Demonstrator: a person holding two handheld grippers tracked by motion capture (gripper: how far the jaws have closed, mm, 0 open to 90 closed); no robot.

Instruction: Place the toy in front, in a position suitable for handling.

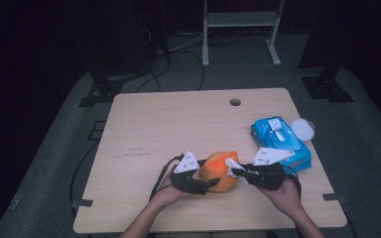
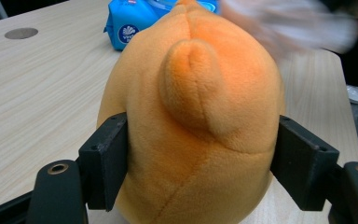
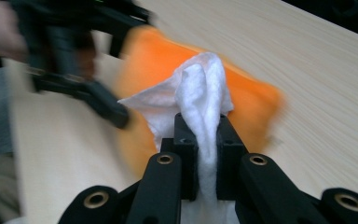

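Your left gripper sits at the near middle of the table, its jaws on either side of the orange plush toy. In the left gripper view the two black pads touch the flanks of the toy, one on each side, and the plush bulges between them, so the jaws hold it at a middling width. The toy's bottom edge runs out of that view, so you cannot see how it rests on the wood. From above, your left hand covers the back of the gripper, and the dim light makes the jaw tips hard to pick out against the toy.

The toy stands between your two grippers, near the front edge of the table. A white wipe lies against its right side.

Your right gripper comes in from the right with its jaws narrow, pinched on that wipe. In the right gripper view the wipe rises between the pads and folds over against the toy, which is blurred there, as is the left gripper beyond it. Whether the wipe presses on the plush or only brushes it is hard to tell.

Farther right, a blue pack of wipes lies near the table's edge, partly hidden behind the grey plate of the right gripper. A round white lid sits just beside it.
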